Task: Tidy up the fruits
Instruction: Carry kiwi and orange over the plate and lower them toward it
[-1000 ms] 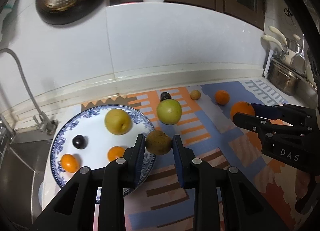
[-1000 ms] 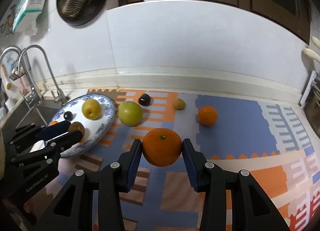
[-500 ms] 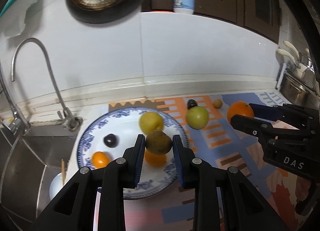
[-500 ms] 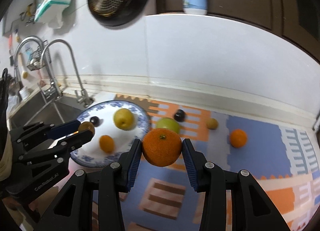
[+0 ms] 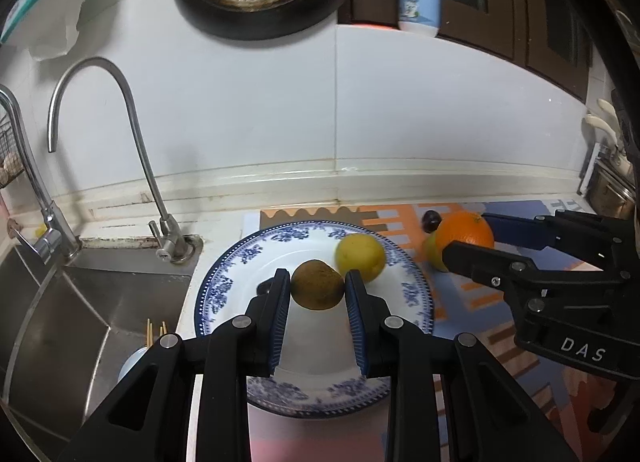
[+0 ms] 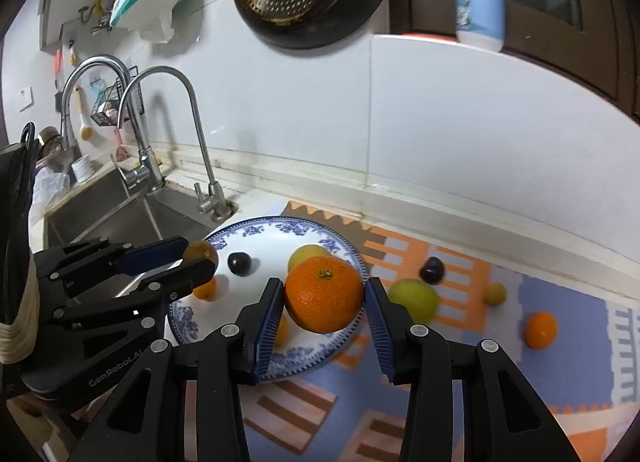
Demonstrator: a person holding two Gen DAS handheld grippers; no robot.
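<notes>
Left gripper point(image 5: 318, 290): jaws closed partway onto a brown oval kiwi-like fruit point(image 5: 317, 284), which is pinched between the blue pads point(image 5: 280, 302) and held above the round blue-and-white patterned plate point(image 5: 224, 286). Whether the fruit touches the plate cannot be told.

Right gripper point(image 6: 323, 300): jaws set wide and clamped on a large round orange point(image 6: 323, 294), stem dimple facing up. The orange is carried over the plate's right-hand rim point(image 6: 340, 246); in the left wrist view it is seen point(image 5: 464, 228) to the right of the plate, above the mat.

On the plate: a yellow round pear-like fruit point(image 5: 360, 256) near the far right rim, just beside the brown fruit; a dark round plum point(image 6: 239, 263); a small orange citrus point(image 6: 205, 288), partly hidden by the left gripper. Another orange piece is glimpsed behind the right gripper's left pad.

On the orange-and-blue patterned foam mat point(image 6: 560, 302) covering the worktop: a green apple point(image 6: 414, 298) just beside the plate, a second dark plum point(image 6: 432, 270) behind it, a small yellowish round fruit point(image 6: 495, 294), and a small orange tangerine point(image 6: 541, 329), well apart from the plate.

A steel sink point(image 5: 80, 302) and curved tap point(image 5: 132, 134) are noted left of the plate.
</notes>
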